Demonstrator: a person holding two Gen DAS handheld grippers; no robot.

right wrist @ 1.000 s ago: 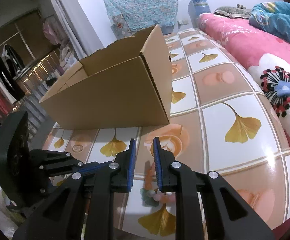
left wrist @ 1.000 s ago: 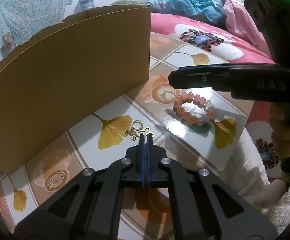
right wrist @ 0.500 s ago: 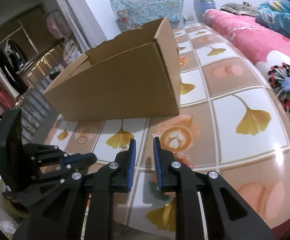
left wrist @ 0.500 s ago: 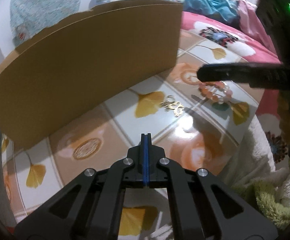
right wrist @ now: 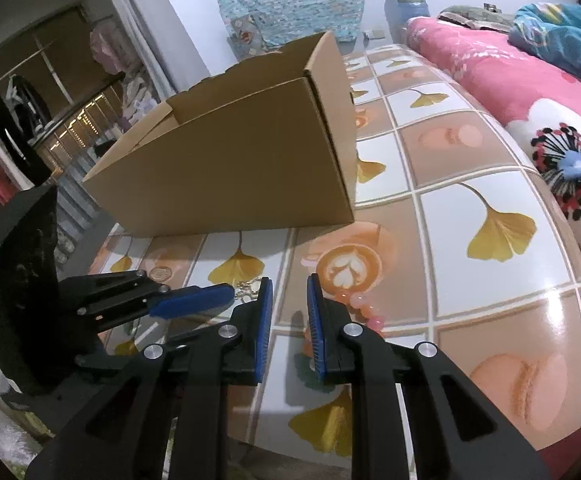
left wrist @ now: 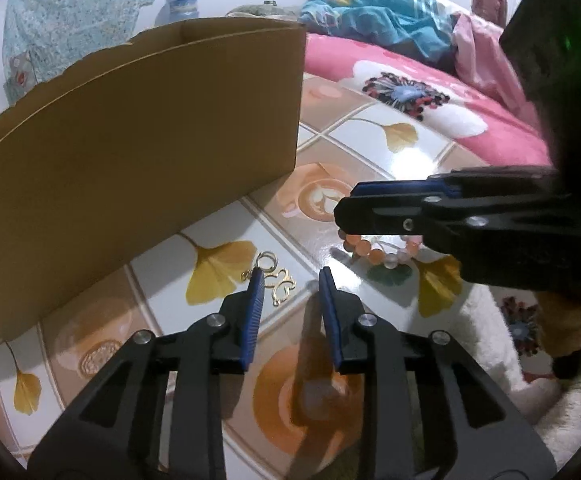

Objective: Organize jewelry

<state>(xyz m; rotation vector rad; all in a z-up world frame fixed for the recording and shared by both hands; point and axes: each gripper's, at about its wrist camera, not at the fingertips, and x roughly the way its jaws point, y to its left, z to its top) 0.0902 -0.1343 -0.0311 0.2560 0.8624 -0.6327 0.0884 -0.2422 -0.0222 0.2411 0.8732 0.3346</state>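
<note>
Now your left gripper (left wrist: 290, 280) hovers low over the tiled worktop (left wrist: 370, 152), its jaws having just been opening; they stand apart with nothing between them but bare tile. Just past the tip of its left finger lie the gold earrings (left wrist: 276, 280), small looped and butterfly-shaped pieces, on a white tile beside a yellow ginkgo leaf print. They sit close to the near long wall of the cardboard box (left wrist: 138, 152), which stands open-topped toward the far left side of the worktop.

Your right gripper (right wrist: 288, 280) hangs over the near edge of the worktop, jaws parted by a narrow gap and grasping nothing. The pink bead bracelet (left wrist: 382, 254) lies on the tile under it, partly hidden by its fingers; in the right wrist view a few beads (right wrist: 364, 308) show just right of the right finger, near a latte-art print.

Beyond the right edge of the worktop lies a pink flowered bedspread (right wrist: 530, 92), with a crumpled blue blanket (left wrist: 374, 28) on it farther back.
</note>
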